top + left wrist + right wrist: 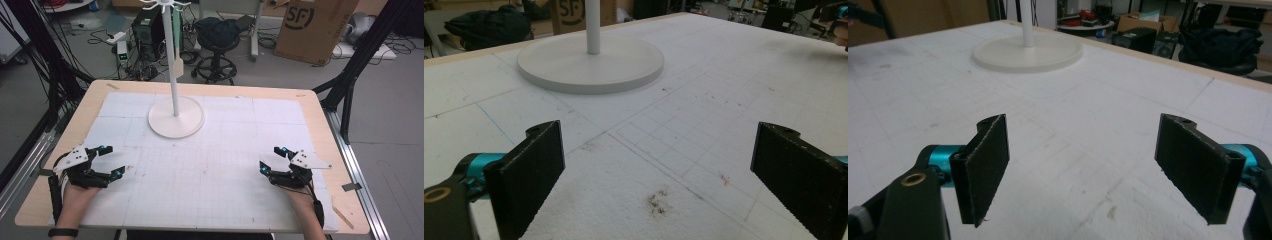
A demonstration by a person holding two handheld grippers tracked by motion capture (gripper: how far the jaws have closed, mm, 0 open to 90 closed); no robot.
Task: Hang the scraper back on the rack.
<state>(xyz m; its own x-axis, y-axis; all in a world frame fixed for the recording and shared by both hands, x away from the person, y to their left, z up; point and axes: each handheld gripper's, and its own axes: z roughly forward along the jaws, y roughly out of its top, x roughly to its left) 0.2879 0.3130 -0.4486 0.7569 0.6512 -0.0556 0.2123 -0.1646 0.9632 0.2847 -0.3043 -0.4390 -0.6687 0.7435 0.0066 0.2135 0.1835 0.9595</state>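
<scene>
White foam mat: the gridded white foam sheet covered nearly all of the pale wooden table and lay under both tongs; it was smudged with dark specks just ahead of the left tong, probably from wear.
White stand: the white metal rack with a round flat base and a thin upright pole stood well ahead of both tongs, between them and somewhat nearer the left one; it was likely set centrally so either hand could reach it.
Hanging spatula: a pale wooden spatula with a green handle hung from a hook at the pole's top, high above and far forward of the tongs, clear of the mat.
Left tong: the left black two-jaw gripper sat at the near left edge, jaws spread wide with nothing between them, aimed toward the stand, seemingly a ready pose.
Right tong: the right black two-jaw gripper mirrored it at the near right edge, jaws spread wide and empty, pointed inward at the base.
Hands: each hand rested low on the mat behind its tong, apparently steadying it.
Judgement: the reach toward the stand looked not yet begun.
</scene>
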